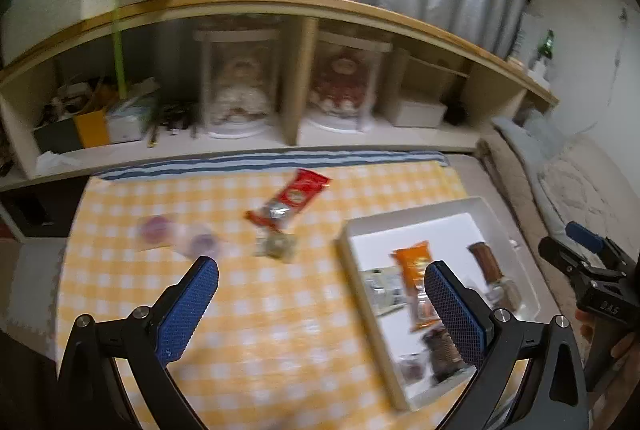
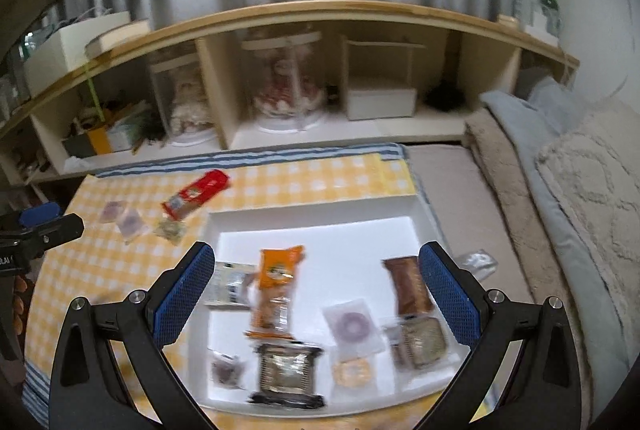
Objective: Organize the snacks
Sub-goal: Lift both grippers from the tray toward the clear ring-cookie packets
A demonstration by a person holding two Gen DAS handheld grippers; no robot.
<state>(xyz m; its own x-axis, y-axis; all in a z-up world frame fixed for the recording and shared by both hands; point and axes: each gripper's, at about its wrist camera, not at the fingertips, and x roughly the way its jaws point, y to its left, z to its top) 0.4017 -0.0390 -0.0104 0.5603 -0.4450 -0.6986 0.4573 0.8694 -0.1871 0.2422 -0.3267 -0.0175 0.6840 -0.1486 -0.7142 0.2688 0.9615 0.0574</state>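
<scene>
A white tray (image 2: 312,216) on the yellow checked cloth (image 1: 256,310) holds several snacks, among them an orange packet (image 2: 278,286) and a brown bar (image 2: 406,284). The tray (image 1: 400,220) also shows at the right of the left wrist view. On the cloth lie a red packet (image 1: 294,196), a small greenish packet (image 1: 278,246) and two clear packets with purple rounds (image 1: 180,234). My left gripper (image 1: 322,306) is open and empty above the cloth. My right gripper (image 2: 316,298) is open and empty above the tray.
A low wooden shelf (image 1: 296,6) with dolls under clear covers (image 1: 240,82), boxes and clutter stands behind the cloth. A clear wrapper (image 2: 478,262) lies just right of the tray. Bedding and a pale rug (image 2: 580,198) lie to the right.
</scene>
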